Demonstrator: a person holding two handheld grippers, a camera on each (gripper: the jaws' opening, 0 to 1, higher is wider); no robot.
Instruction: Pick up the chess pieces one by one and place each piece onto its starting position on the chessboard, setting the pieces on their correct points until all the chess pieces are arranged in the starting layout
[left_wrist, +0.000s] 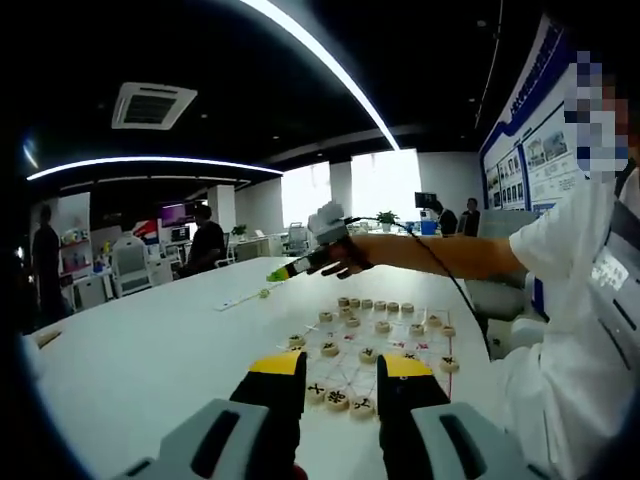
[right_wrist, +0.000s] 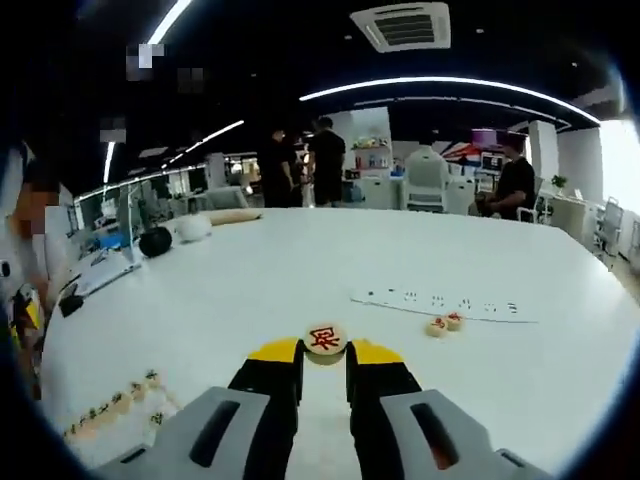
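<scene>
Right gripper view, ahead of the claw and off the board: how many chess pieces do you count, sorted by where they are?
Red-marked chess piece gripped in the right claw: 1
Loose chess pieces lying on the white table next to the paper strip: 2
Total: 3

Left gripper (left_wrist: 340, 372) hangs low, jaws parted. Right gripper (right_wrist: 324, 358) is clamped on a piece (right_wrist: 325, 340), the person's arm (left_wrist: 440, 255) stretched far out.
</scene>
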